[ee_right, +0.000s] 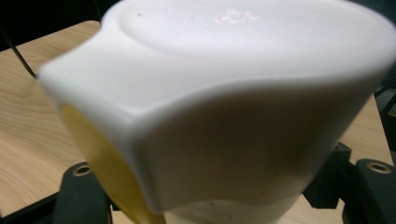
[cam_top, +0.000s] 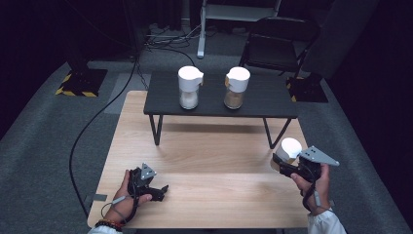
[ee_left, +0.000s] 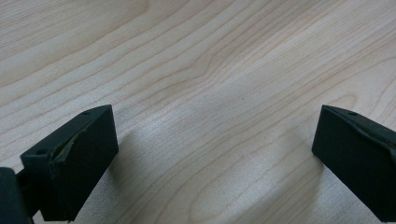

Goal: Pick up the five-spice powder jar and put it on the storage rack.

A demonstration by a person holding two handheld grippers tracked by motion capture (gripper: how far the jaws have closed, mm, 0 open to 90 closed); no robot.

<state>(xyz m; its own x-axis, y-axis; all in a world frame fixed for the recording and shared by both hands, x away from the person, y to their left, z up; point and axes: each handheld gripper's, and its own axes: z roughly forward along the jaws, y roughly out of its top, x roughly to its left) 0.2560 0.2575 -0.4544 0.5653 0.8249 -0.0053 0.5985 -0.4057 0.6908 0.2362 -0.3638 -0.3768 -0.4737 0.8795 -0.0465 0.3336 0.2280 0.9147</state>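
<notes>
Meanwhile, my left gripper (cam_top: 157, 191) is idling with its jaws spread wide near the wooden table's (cam_top: 204, 151) front left edge. My right gripper (cam_top: 287, 165) is clamping a white-lidded jar (cam_top: 288, 150) above the table's right edge; I'm judging it rigid, smooth, slippery, so I'm gripping below the lid.

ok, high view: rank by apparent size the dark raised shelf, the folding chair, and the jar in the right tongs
1. dark raised shelf, clearly largest.
2. folding chair, farther back, so true size is unsure.
3. jar in the right tongs, smallest.
</notes>
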